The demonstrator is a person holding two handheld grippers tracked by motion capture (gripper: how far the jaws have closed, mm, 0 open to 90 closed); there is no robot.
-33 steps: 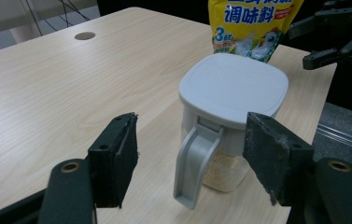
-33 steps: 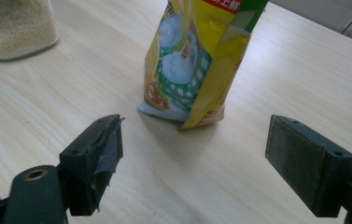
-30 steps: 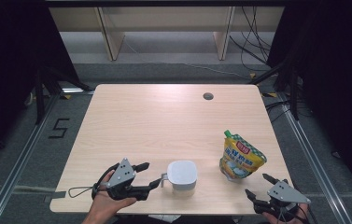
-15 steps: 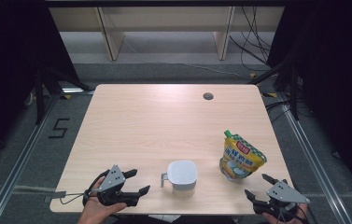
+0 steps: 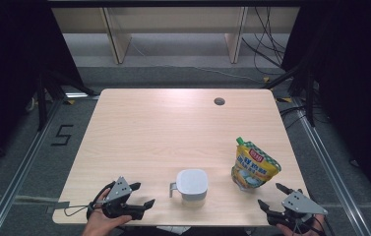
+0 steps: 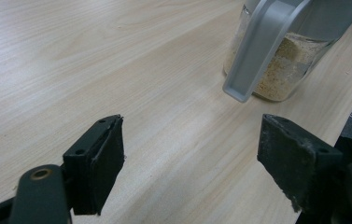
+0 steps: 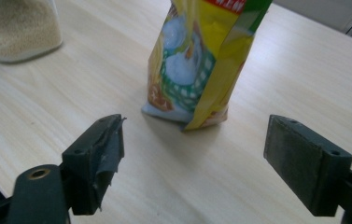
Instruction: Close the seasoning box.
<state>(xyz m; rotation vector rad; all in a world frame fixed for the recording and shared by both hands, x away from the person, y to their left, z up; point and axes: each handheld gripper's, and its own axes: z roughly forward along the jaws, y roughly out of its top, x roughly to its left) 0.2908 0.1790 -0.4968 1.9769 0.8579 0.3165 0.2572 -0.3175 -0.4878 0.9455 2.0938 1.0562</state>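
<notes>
At the table's near edge: clear lidded jar of beige granules with a grey handle (image 5: pixel 192 185) | left gripper (image 5: pixel 142 194) beside it, jaws just opening, empty | right gripper (image 5: pixel 270 195) spread, empty | jar likely rigid, fairly heavy, smooth; take it by the handle (image 6: pixel 257 46).

Even overhead light keeps the pale surface (image 5: pixel 173 128) bright against dark, murky surroundings in the soft, low-detail high view, while both gripper views show mild glare on the wood, short soft shadows, and blurred near edges.
</notes>
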